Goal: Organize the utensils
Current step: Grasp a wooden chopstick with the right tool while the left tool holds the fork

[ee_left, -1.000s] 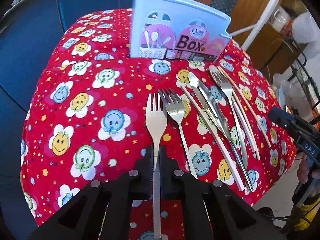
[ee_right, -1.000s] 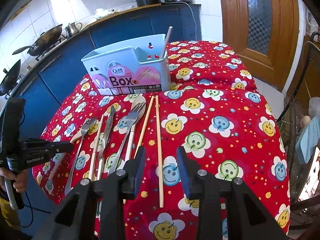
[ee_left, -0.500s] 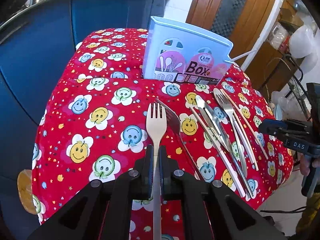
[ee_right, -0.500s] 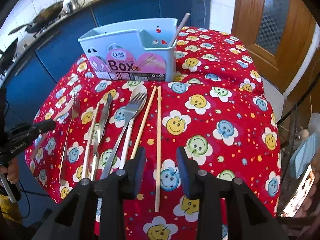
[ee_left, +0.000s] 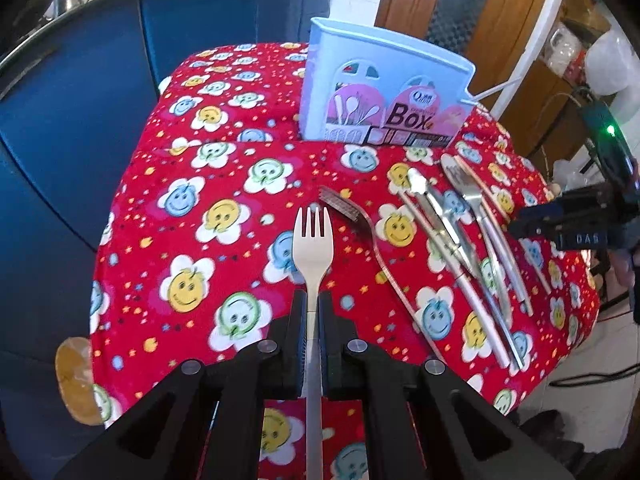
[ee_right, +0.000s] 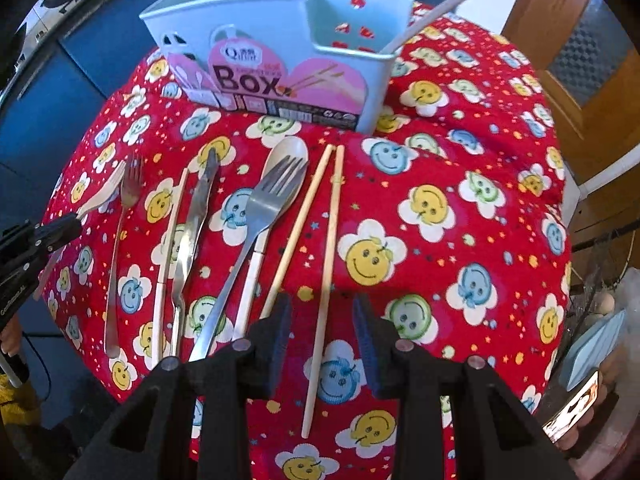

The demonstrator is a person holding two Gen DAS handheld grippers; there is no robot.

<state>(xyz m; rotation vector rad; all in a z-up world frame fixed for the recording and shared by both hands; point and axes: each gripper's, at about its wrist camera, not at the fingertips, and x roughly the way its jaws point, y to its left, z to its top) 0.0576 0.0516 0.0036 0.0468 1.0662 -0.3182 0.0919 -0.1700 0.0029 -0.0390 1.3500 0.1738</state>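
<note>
Left gripper (ee_left: 313,308) is clamped on the fork (ee_left: 313,240), box (ee_left: 384,96) straight ahead. Right gripper (ee_right: 322,316) hangs open, straddling the chopstick (ee_right: 326,280), which runs lengthwise toward the box.

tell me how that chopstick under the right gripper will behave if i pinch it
The chopstick looks like thin, stiff wood, so probably light. It's long and slender, so it may roll or pivot on the soft cloth.

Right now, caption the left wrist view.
Left claw grips a pale fork above the red cloth, box ahead.
</note>
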